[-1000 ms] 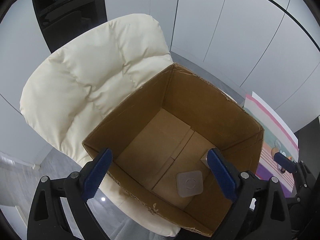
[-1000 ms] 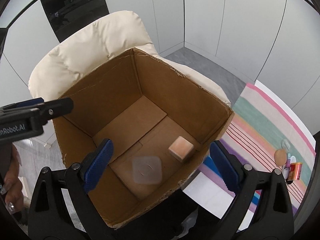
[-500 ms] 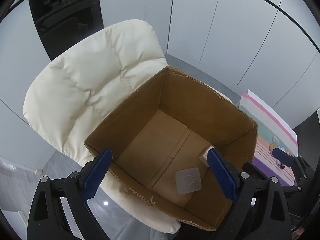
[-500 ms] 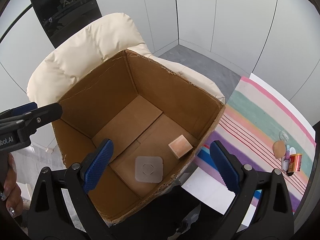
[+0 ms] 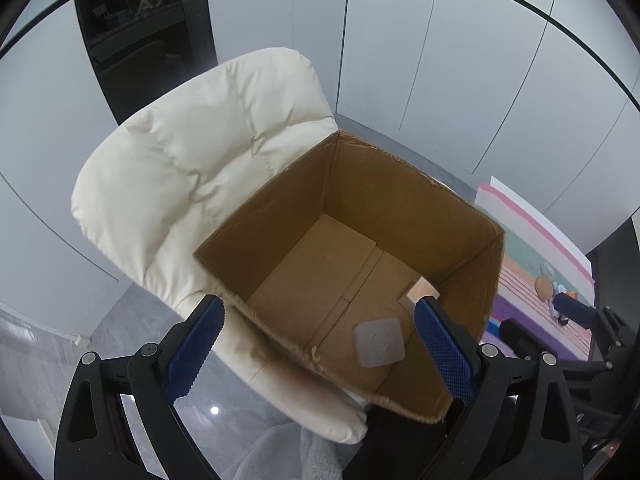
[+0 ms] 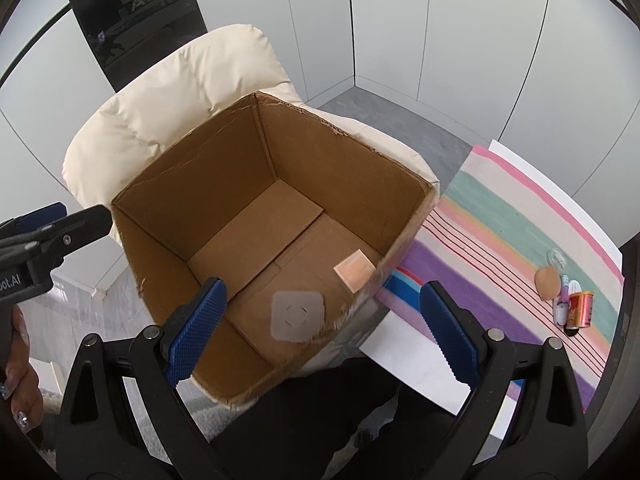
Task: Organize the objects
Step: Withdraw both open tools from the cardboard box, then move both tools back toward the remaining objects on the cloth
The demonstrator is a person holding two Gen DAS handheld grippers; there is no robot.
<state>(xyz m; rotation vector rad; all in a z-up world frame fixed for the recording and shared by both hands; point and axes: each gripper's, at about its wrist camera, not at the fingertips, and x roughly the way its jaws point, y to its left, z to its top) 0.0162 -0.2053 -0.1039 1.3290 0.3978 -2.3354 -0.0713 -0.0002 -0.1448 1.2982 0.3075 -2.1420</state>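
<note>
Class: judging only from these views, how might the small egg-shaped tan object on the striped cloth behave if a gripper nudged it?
The egg-shaped tan object looks rounded and smooth, so it would probably roll rather than slide. The striped cloth looks flat, so little would stop it. The red can beside it might block one direction.

The cardboard box (image 6: 280, 184) is open-topped; its floor is occupied only by 1 grey lid (image 6: 297, 315) and 1 tan block (image 6: 355, 271) near one wall.
</note>
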